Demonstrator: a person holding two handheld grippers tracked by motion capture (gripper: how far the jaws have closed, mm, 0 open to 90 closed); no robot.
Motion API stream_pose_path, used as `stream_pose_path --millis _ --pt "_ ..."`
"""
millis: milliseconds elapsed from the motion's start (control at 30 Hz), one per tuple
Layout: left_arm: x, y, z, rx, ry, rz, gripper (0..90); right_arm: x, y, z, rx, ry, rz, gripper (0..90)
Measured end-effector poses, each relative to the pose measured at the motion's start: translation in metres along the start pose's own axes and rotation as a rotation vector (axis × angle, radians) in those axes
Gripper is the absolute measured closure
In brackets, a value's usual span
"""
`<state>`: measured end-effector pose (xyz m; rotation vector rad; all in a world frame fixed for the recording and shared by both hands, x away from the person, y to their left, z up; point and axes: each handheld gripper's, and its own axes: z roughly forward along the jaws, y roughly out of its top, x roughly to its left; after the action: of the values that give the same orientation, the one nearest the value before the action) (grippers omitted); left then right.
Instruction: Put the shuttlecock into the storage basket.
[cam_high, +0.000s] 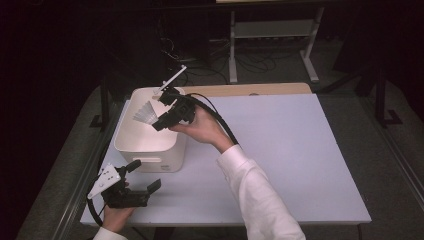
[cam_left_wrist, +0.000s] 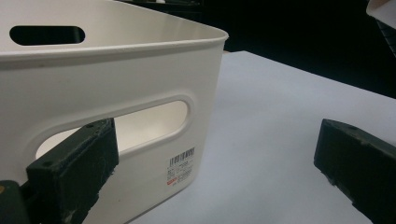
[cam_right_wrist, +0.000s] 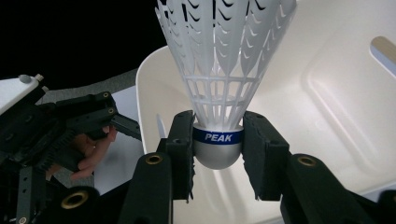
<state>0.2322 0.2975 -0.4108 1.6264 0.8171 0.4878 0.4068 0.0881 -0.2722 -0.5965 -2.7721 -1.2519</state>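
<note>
A white feather-style shuttlecock (cam_right_wrist: 219, 84) with a blue PEAK band hangs over the white plastic bin (cam_right_wrist: 327, 93), its cork pinched between the jaws of my right gripper (cam_right_wrist: 218, 149). From above, the right gripper (cam_high: 161, 116) holds the shuttlecock (cam_high: 144, 113) over the bin (cam_high: 131, 147) at the table's left. My left gripper (cam_high: 146, 176) rests low at the near left corner, open, just in front of the bin's near wall. In the left gripper view its wide-apart jaws frame the bin (cam_left_wrist: 140, 74) and its handle slot.
The white table (cam_high: 280, 150) stretches out to the right of the bin. A wooden strip (cam_high: 250, 89) runs along the far edge. A white frame stand (cam_high: 272, 35) and cables sit on the dark floor beyond.
</note>
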Motion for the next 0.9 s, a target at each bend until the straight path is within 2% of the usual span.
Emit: stream_pose_path --millis 300,400,467,500,567,600,667,767,800,833,900 --pt "0.000 0.000 0.000 0.003 -0.002 0.001 0.0 -0.002 -0.004 0.010 0.022 0.015 0.012 63.5" --pt "0.000 0.000 0.000 0.006 -0.002 0.004 0.0 -0.003 -0.005 0.013 0.024 0.017 -0.002 63.5" --pt "0.000 0.000 0.000 0.008 -0.001 0.008 0.0 -0.002 -0.006 0.015 0.032 0.018 0.015 63.6" --pt "0.000 0.000 0.000 0.011 -0.001 0.009 0.0 -0.003 -0.006 0.017 0.032 0.015 0.004 63.5" --pt "-0.001 0.000 0.000 0.007 -0.003 0.002 0.0 -0.003 -0.008 0.020 0.046 0.015 0.020 63.5" --pt "-0.001 0.000 0.001 0.002 -0.004 -0.004 0.0 -0.004 -0.009 0.022 0.049 0.017 0.009 63.5" --pt "-0.001 0.000 0.000 0.011 -0.004 0.003 0.0 -0.004 -0.010 0.025 0.061 0.020 0.035 63.5" --pt "0.000 0.000 0.000 0.020 -0.004 0.016 0.0 -0.005 -0.011 0.028 0.068 0.023 0.036 63.4" --pt "-0.001 0.000 0.000 0.011 -0.005 0.005 0.0 -0.006 -0.011 0.029 0.067 0.029 0.034 63.2" --pt "-0.001 0.000 0.000 0.013 -0.004 0.006 0.0 -0.007 -0.012 0.030 0.075 0.046 0.042 62.2" --pt "-0.001 0.000 0.000 0.015 -0.005 0.006 0.0 -0.008 -0.012 0.030 0.080 0.052 0.054 52.2"
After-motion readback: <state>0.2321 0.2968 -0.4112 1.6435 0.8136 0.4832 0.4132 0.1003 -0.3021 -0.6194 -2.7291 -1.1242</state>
